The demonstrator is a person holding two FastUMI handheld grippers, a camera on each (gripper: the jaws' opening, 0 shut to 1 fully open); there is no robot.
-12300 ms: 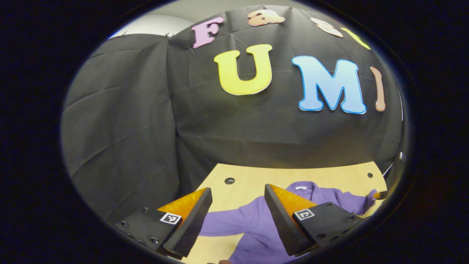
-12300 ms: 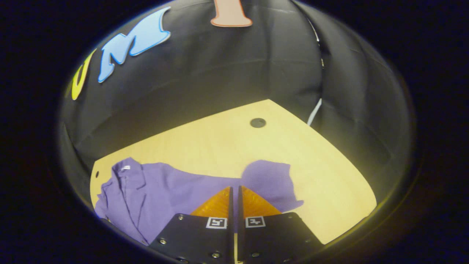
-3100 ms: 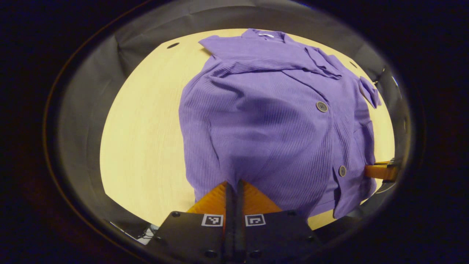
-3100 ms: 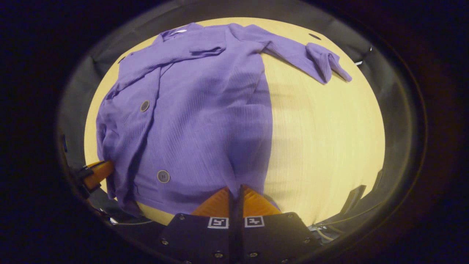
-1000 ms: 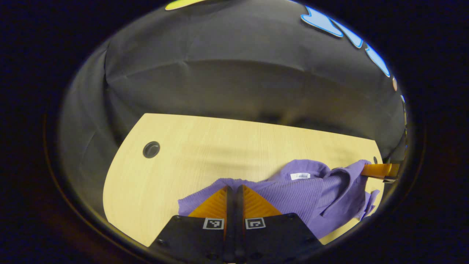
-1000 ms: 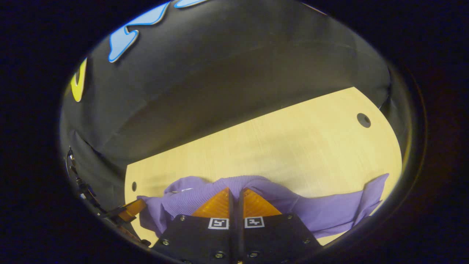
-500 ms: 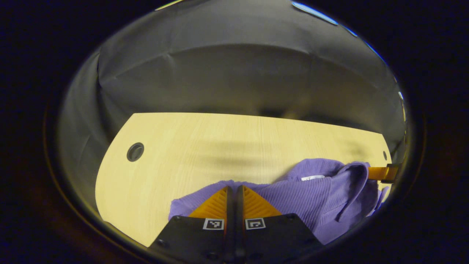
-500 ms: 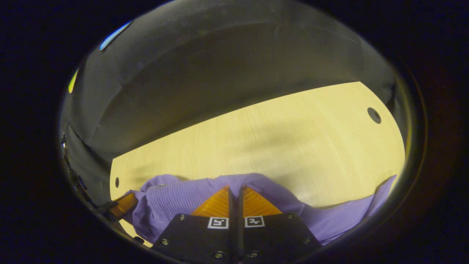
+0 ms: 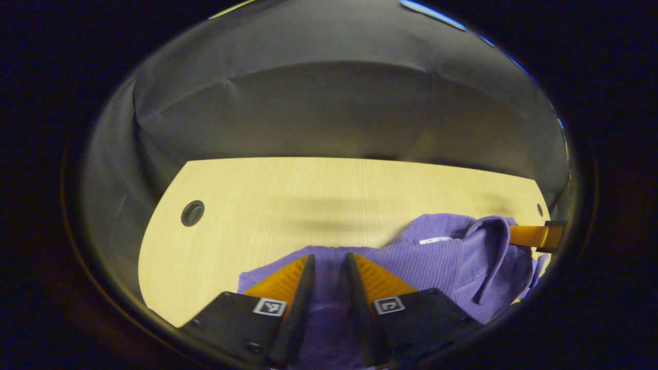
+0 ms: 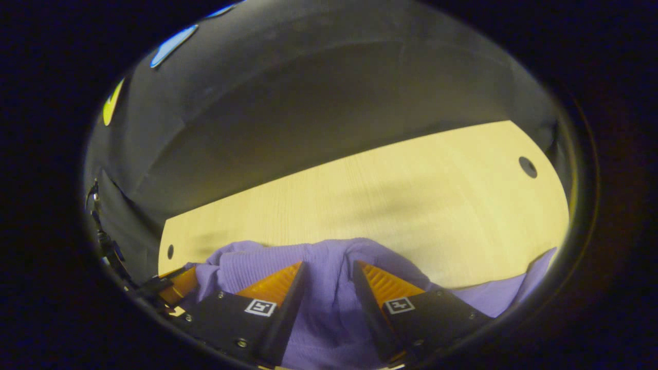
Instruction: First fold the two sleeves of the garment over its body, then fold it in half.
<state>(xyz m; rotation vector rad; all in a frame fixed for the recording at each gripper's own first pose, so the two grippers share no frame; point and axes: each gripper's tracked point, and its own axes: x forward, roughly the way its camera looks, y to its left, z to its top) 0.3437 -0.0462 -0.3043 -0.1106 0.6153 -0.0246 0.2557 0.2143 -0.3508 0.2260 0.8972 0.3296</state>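
A purple ribbed cardigan (image 9: 442, 257) lies bunched on the pale wooden table (image 9: 288, 200), its cloth doubled over itself in soft rolls rather than flat. A white neck label (image 9: 435, 240) shows at the collar, which sits near the table's far edge. One sleeve (image 10: 509, 295) trails out flat to the side.

A light wooden desk (image 9: 308, 190) stands against the black cloth wall (image 9: 329, 108) of the booth. The desk has a round dark hole (image 9: 192, 213) near one corner, and the right gripper view shows another hole (image 10: 527, 167).
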